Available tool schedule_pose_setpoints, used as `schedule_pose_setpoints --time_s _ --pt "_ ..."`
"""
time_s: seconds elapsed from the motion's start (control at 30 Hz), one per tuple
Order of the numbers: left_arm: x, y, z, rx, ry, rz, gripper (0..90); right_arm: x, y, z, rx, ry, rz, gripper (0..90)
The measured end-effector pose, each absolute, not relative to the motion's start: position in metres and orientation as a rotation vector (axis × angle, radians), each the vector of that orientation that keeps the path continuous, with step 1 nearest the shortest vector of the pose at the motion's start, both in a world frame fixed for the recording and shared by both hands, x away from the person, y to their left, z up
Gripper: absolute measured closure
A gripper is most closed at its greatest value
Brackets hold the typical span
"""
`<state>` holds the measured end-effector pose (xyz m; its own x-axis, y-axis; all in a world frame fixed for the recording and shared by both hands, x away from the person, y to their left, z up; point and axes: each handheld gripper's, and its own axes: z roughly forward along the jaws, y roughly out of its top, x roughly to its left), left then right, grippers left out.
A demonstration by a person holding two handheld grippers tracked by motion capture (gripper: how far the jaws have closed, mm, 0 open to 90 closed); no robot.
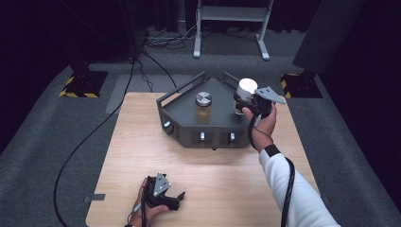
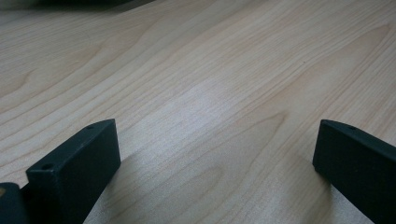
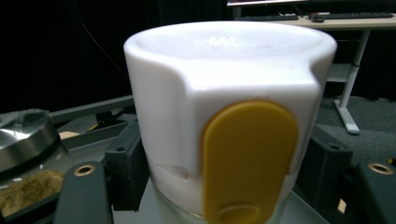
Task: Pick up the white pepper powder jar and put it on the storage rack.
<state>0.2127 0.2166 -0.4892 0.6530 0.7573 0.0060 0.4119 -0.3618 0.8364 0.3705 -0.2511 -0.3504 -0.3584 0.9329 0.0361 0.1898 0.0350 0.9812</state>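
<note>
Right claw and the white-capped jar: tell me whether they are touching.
Touching. In the right gripper view, both black jaws of the right claw press against the sides of the white-capped jar, with no gap on either side.

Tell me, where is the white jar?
In the high view the white jar is in the right hand-held gripper, over the grey tray's right side, right of the spice jar.

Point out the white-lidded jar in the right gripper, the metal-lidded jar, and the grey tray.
White-lidded jar (image 3: 196, 93): right gripper view, on the white lid's side wall.
Metal-lidded jar (image 1: 204, 113): high view, on its glass body.
Grey tray (image 1: 215, 128): high view, on bare floor near the front wall.
</note>
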Motion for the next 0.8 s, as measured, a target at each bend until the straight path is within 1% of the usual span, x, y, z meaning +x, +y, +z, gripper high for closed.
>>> schedule_pose_setpoints --time_s 0.53,0.8 --pt "0.213 0.217 -0.489 1.997 0.907 0.498 0.7 0.375 -0.254 -0.363 1.17 1.659 1.365 30.0" --pt "0.213 0.217 -0.489 1.997 0.906 0.498 0.6 0.376 -0.251 -0.363 1.154 1.681 1.327 30.0"
